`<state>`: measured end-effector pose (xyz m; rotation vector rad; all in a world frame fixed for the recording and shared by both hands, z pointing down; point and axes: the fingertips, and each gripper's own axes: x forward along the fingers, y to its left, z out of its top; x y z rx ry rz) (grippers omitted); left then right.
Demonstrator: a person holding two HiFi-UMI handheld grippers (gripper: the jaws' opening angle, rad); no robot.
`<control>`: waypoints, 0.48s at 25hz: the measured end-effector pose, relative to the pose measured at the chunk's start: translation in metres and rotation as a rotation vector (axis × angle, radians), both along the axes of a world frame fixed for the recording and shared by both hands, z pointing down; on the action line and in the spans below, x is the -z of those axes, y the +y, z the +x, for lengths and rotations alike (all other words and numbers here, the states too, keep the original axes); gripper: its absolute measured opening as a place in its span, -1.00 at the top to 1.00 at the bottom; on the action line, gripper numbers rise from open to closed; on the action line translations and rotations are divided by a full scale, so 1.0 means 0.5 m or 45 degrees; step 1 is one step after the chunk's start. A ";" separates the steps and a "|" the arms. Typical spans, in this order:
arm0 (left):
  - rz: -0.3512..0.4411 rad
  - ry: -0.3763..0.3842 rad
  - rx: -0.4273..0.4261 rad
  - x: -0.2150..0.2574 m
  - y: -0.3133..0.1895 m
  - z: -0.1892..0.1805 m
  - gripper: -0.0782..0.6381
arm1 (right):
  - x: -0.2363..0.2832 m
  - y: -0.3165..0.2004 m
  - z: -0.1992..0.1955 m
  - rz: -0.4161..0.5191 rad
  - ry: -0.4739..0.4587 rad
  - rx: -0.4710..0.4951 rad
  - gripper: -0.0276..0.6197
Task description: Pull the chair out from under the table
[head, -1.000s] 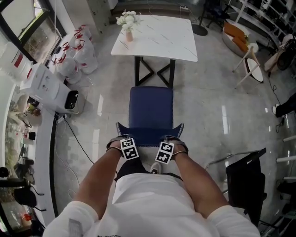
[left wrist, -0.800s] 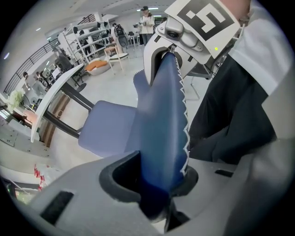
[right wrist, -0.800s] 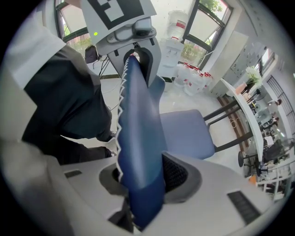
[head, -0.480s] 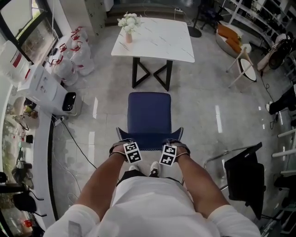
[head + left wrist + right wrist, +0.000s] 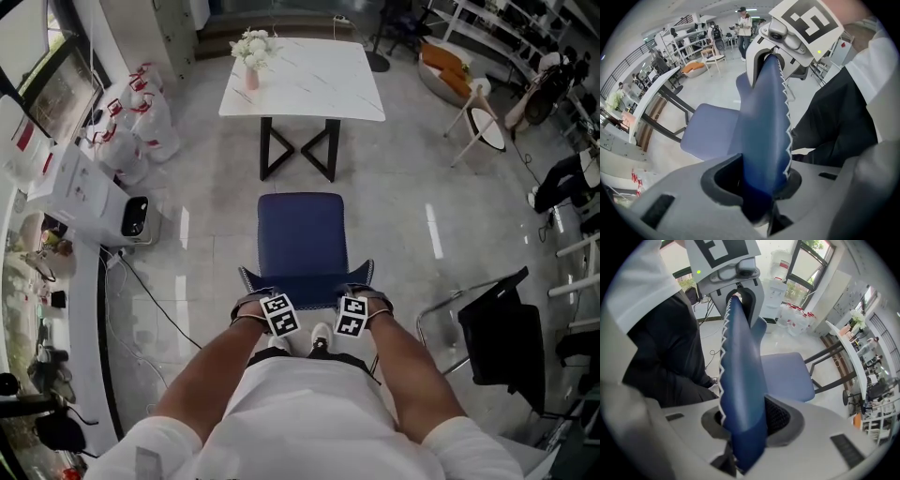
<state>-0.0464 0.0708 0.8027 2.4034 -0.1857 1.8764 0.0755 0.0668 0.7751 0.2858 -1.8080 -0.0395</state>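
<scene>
Glossy tiled floor [image 5: 412, 216]; chair [image 5: 302, 234] stands clear of the bench [image 5: 309, 80], left tongs [image 5: 265, 298] and right tongs [image 5: 359, 298] each clamped on its backrest [image 5: 764, 122] top; best draw both back evenly so it slides straight, untipped.

Glossy grey floor [image 5: 422, 216], blue chair [image 5: 302, 234] on it, white table [image 5: 319, 80] beyond (flower vase [image 5: 251, 77] on top)

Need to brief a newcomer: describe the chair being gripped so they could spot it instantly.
Find the white marble-topped table with black crossed legs. On the floor just before it stands the blue chair. Unlike the black chair to the right, it has a padded blue seat and white zigzag stitching on its backrest.
</scene>
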 end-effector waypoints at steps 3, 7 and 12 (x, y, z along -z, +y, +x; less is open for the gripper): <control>0.004 0.010 -0.012 0.007 0.005 -0.008 0.47 | 0.007 0.006 -0.009 0.001 -0.002 -0.016 0.51; -0.009 0.016 -0.032 0.014 0.021 -0.021 0.47 | 0.013 0.028 -0.024 -0.017 -0.010 -0.027 0.52; -0.025 0.029 -0.033 0.036 0.016 -0.018 0.47 | 0.037 0.025 -0.024 -0.060 -0.032 -0.039 0.53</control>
